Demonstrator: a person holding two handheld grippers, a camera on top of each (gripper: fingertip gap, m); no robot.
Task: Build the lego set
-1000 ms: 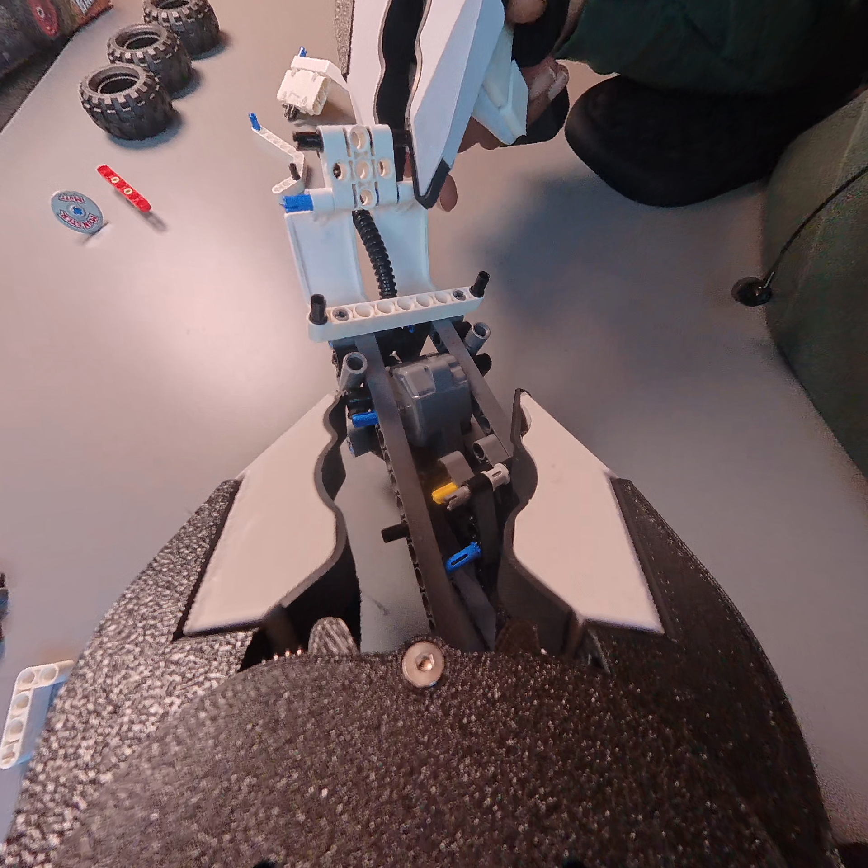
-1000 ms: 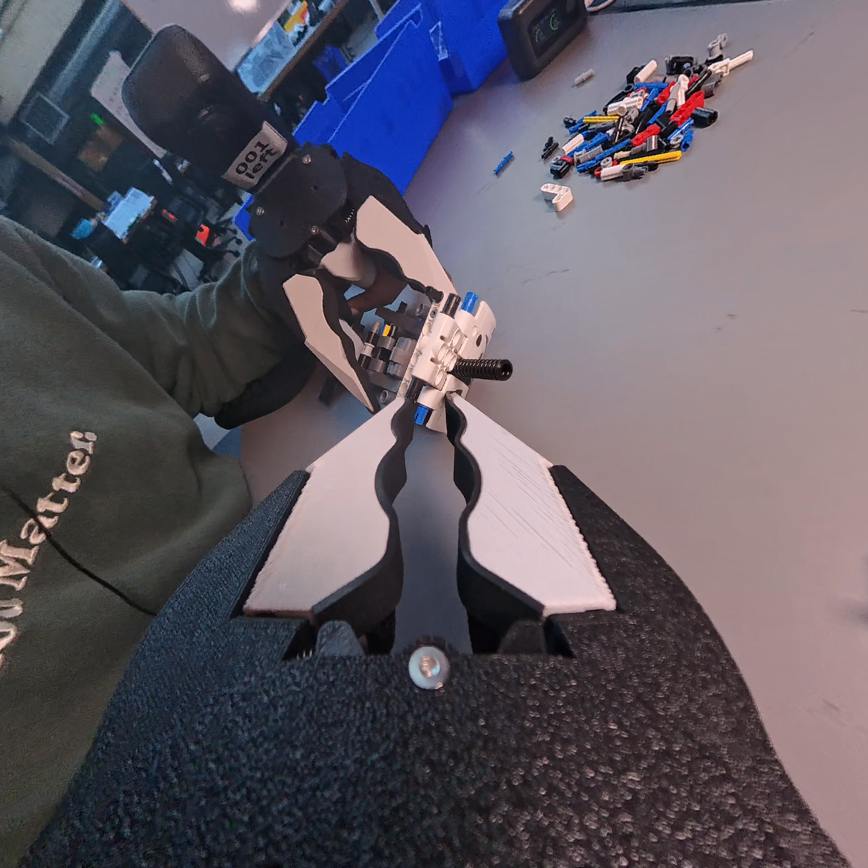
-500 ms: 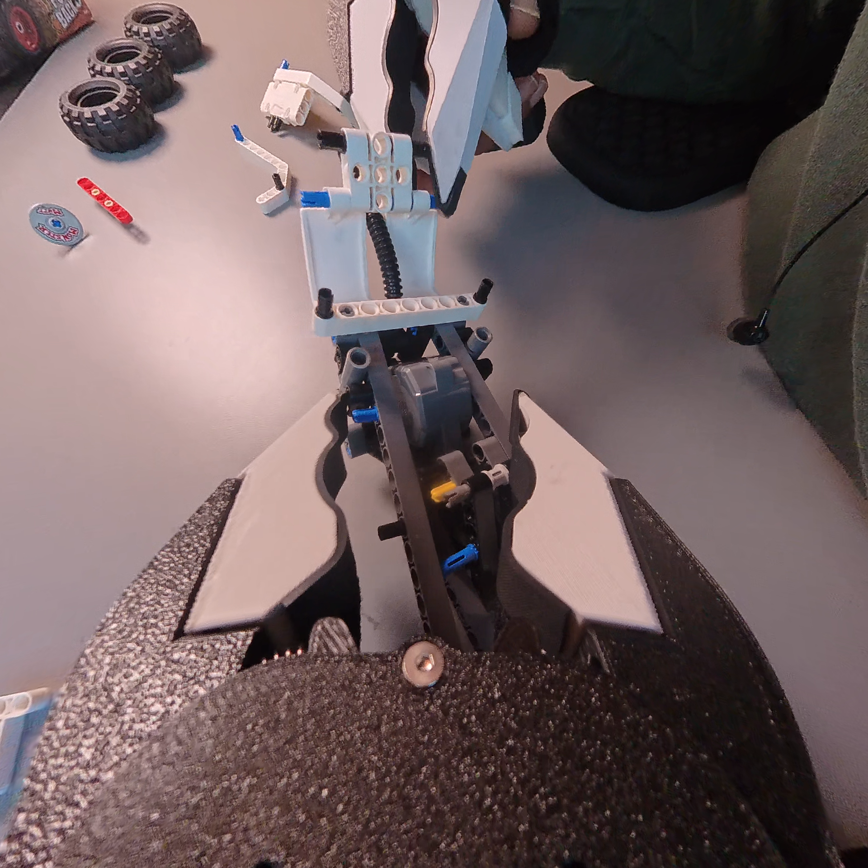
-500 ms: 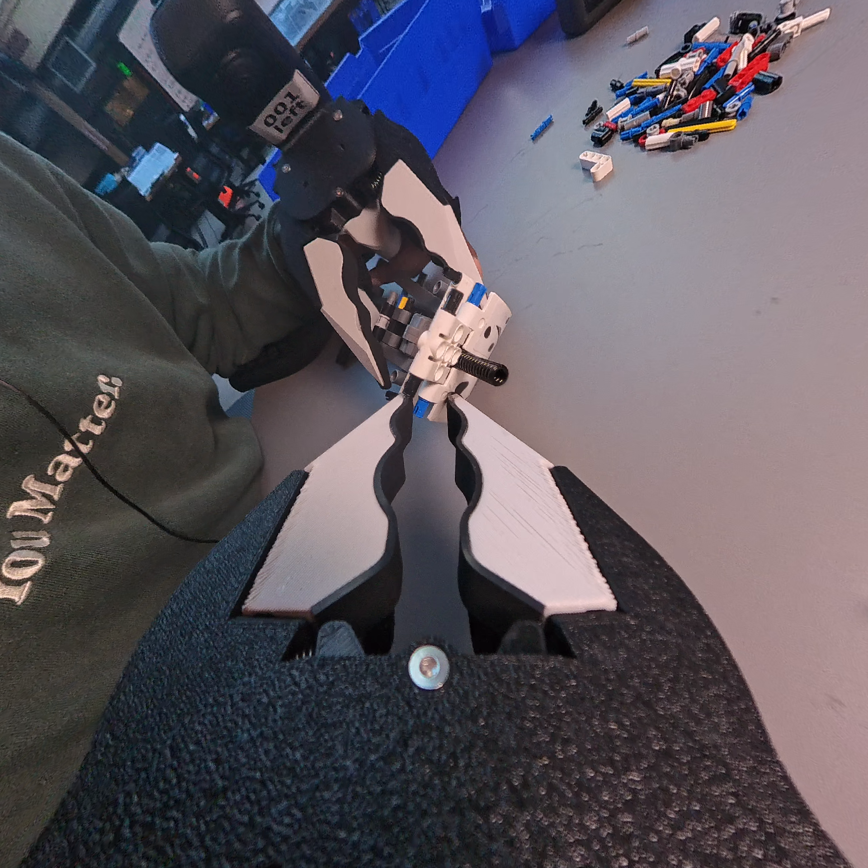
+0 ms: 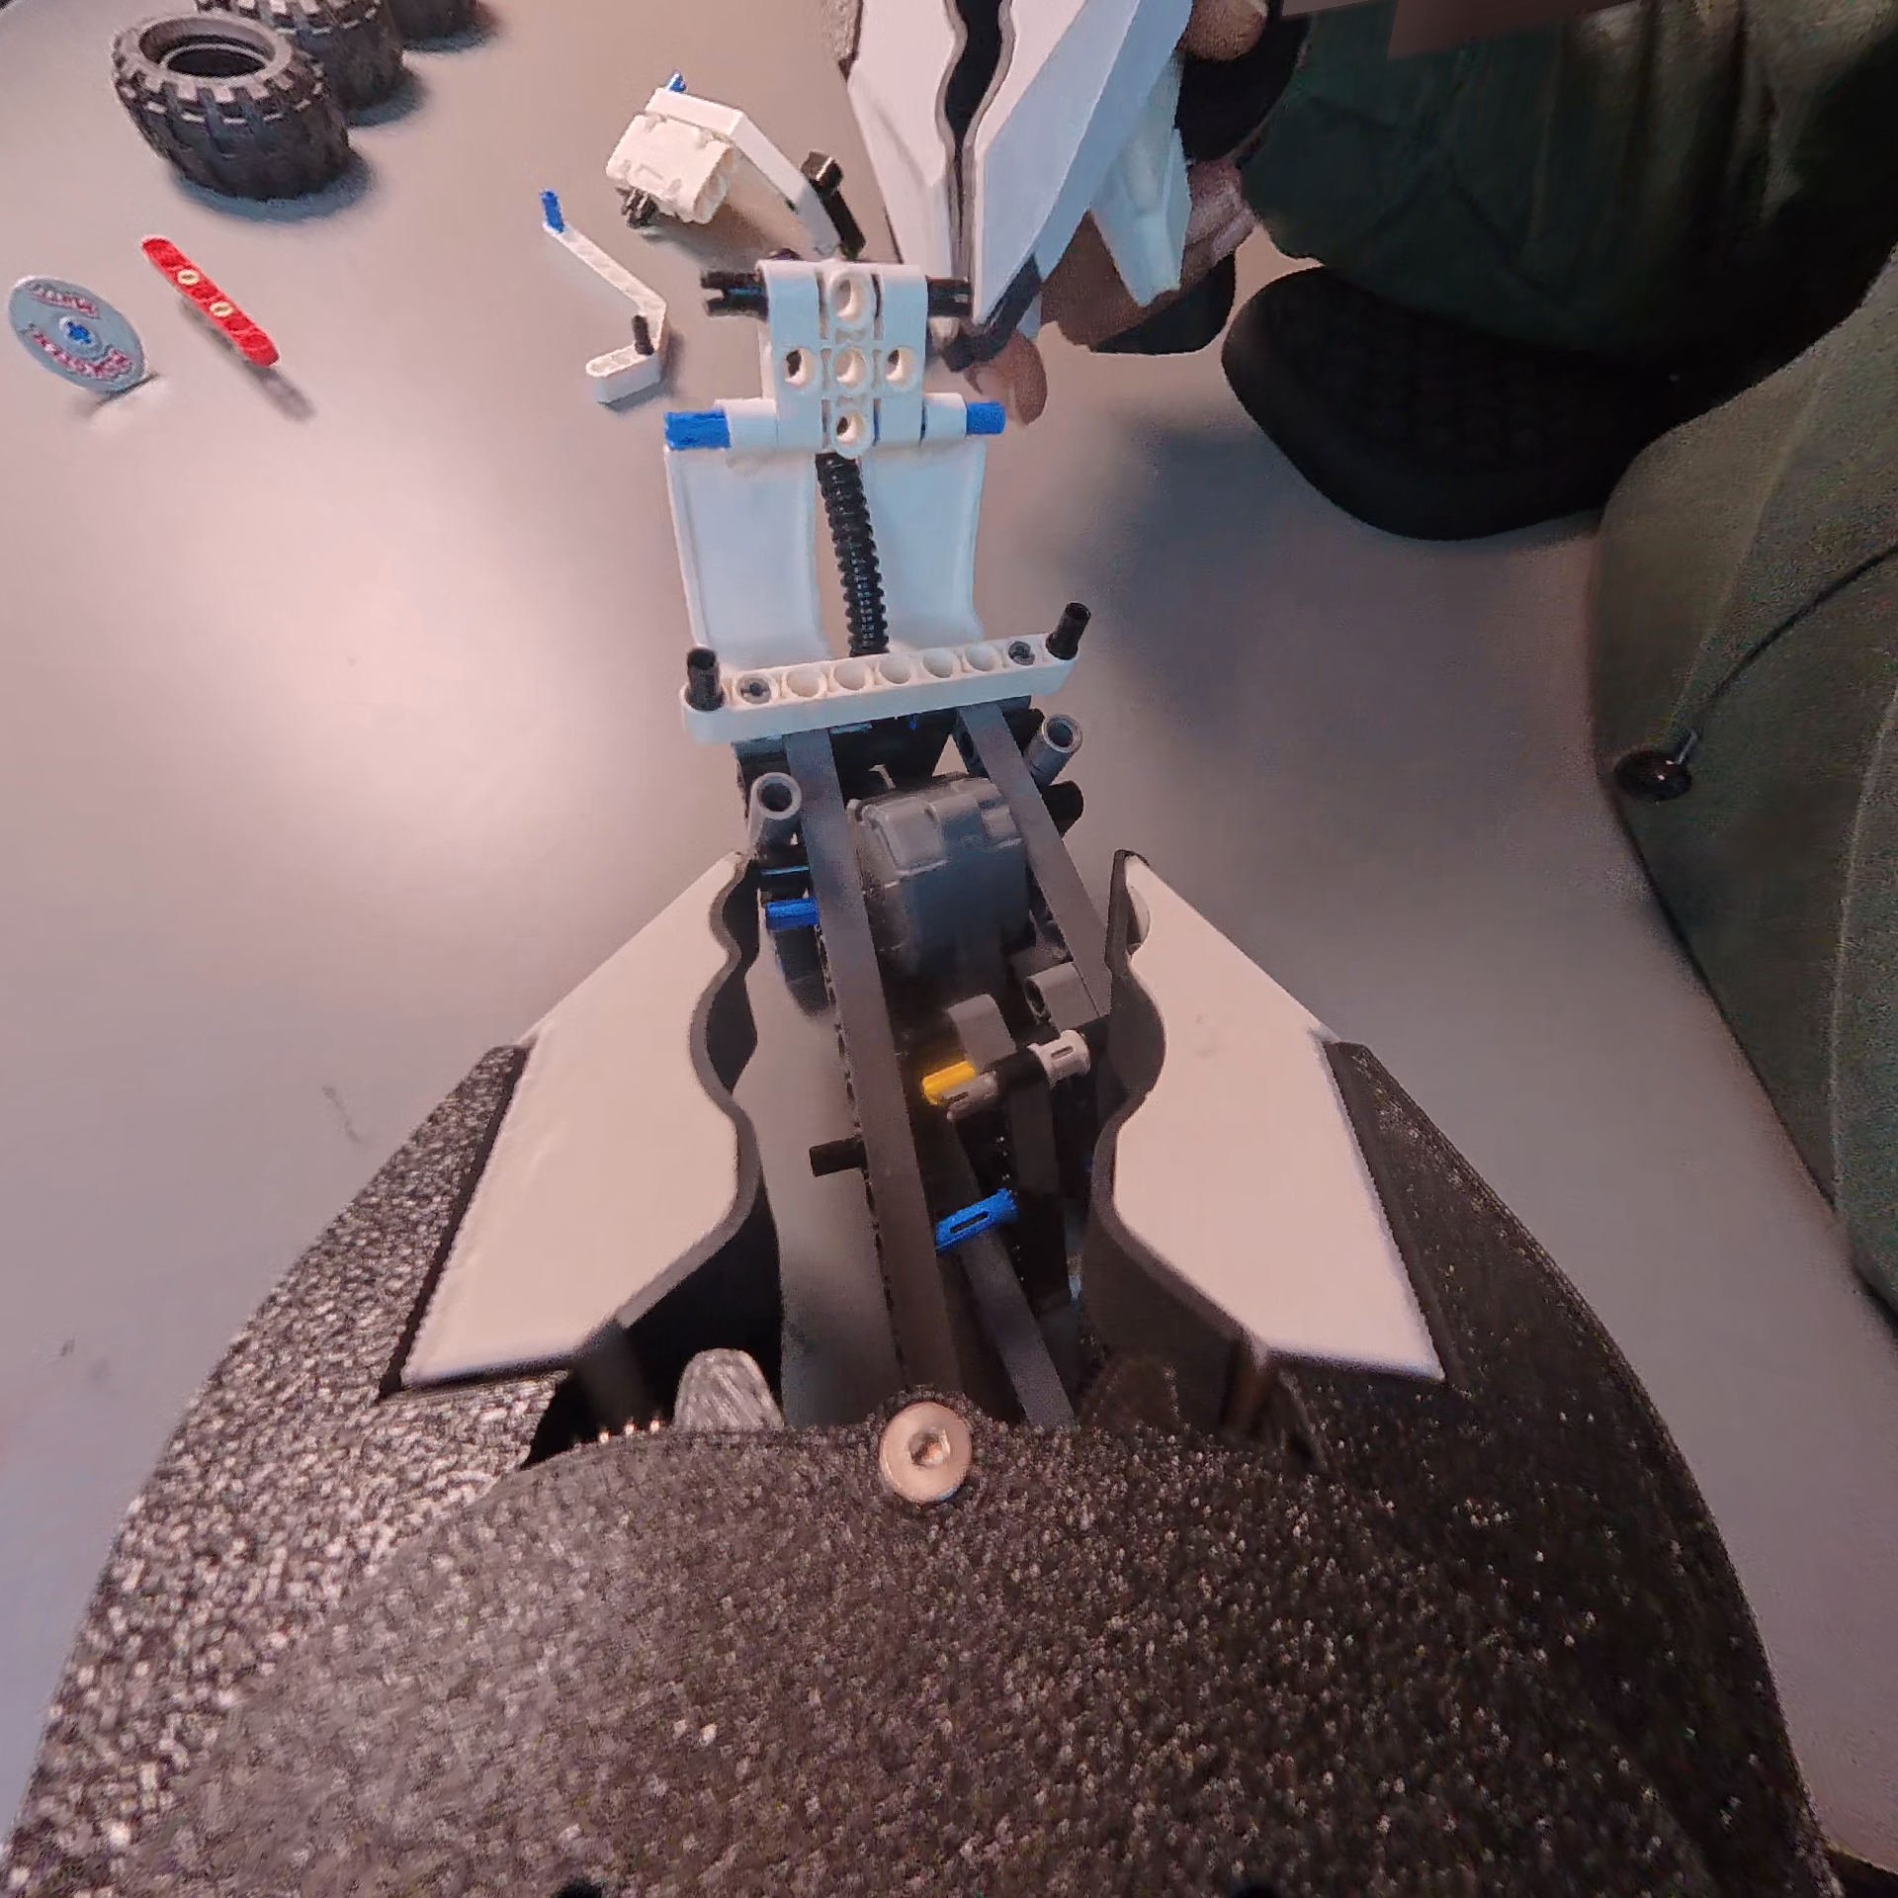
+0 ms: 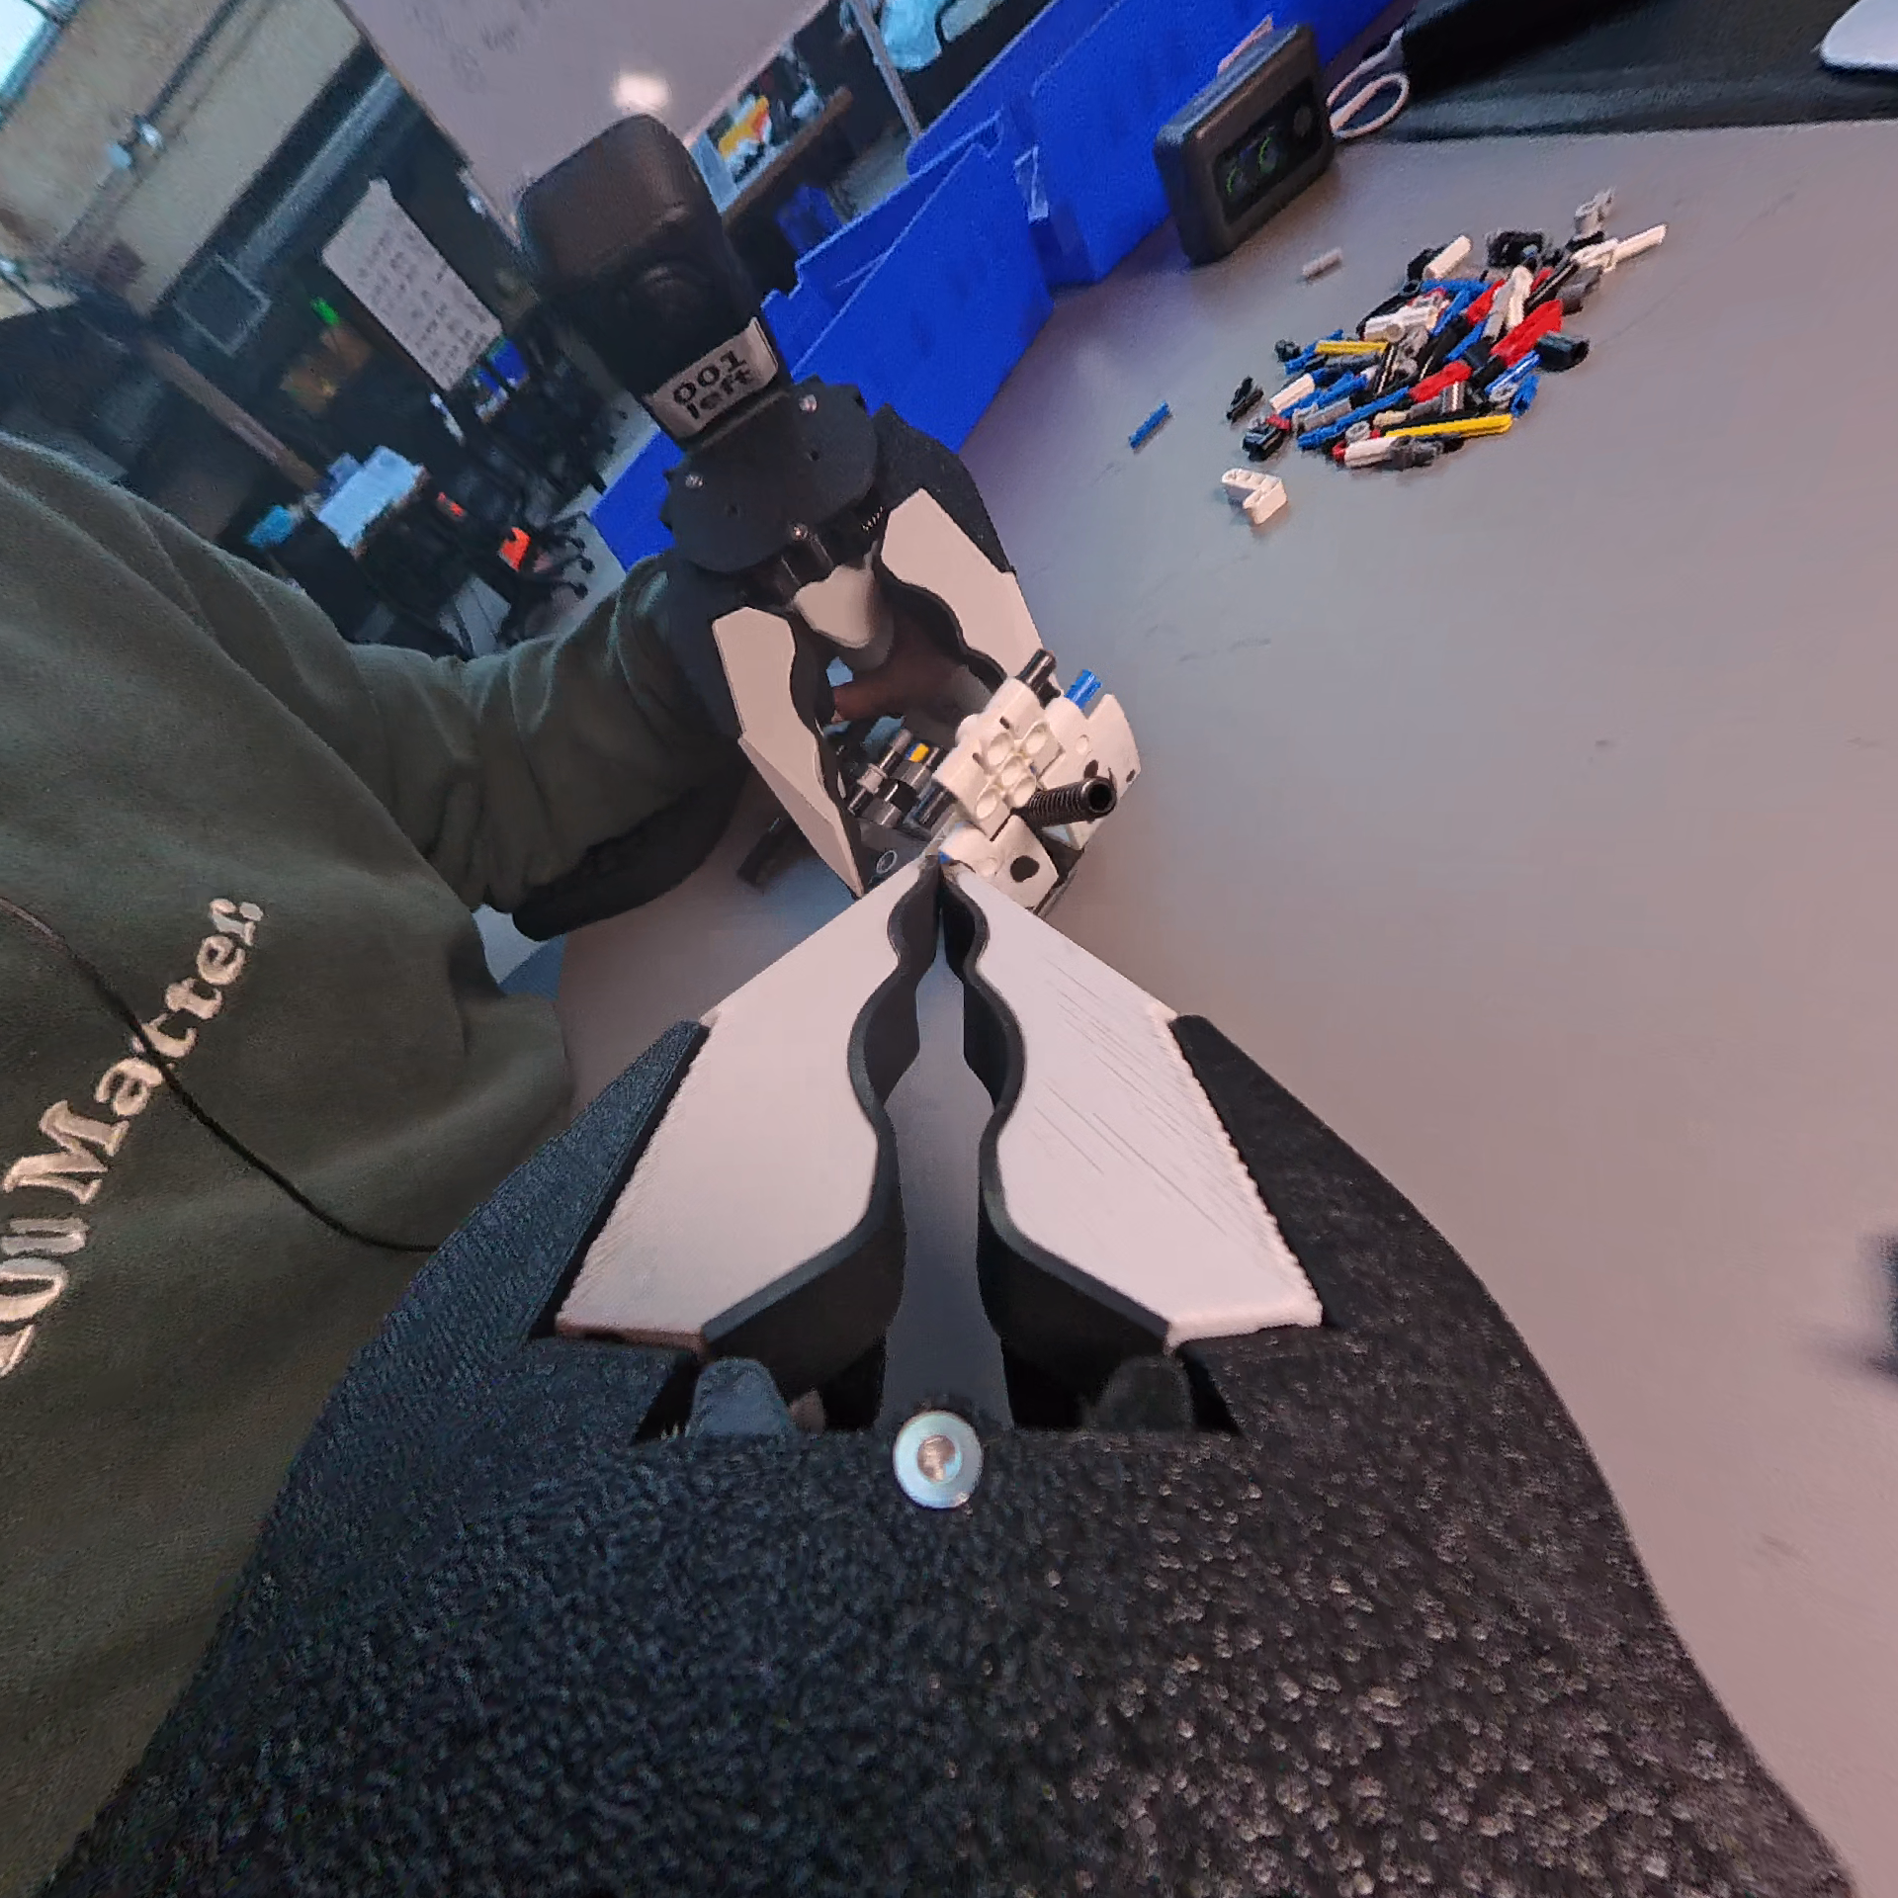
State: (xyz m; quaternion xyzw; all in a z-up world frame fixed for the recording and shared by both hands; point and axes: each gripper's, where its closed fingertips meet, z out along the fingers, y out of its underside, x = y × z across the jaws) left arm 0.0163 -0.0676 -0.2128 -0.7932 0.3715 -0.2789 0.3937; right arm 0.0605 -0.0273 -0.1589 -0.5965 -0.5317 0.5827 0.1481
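My left gripper (image 5: 929, 863) is shut on a partly built lego model (image 5: 929, 894): dark beams, a grey motor, a white cross beam (image 5: 873, 688), white panels, a black ribbed hose (image 5: 858, 555) and a white connector block (image 5: 847, 354) with blue pins. The model points forward, just above the grey table (image 5: 308, 668). My right gripper (image 6: 940, 873) is shut, its tips against the lower edge of the white connector block (image 6: 1012, 755). In the left wrist view its tips (image 5: 971, 349) sit at the block's right end. What lies between the tips is hidden.
Black tyres (image 5: 231, 118), a red beam (image 5: 211, 301), a grey disc (image 5: 72, 334), a white angled beam (image 5: 616, 298) and a small white sub-assembly (image 5: 678, 154) lie far left. A pile of loose parts (image 6: 1438, 339), blue bins (image 6: 924, 267) and a green sleeve (image 6: 257, 770) also show. The left gripper's tips are roughly 9 cm from the right gripper's.
My right gripper's fingers have closed from a narrow gap to shut at the connector block. The model has turned to face the left wrist camera more squarely.
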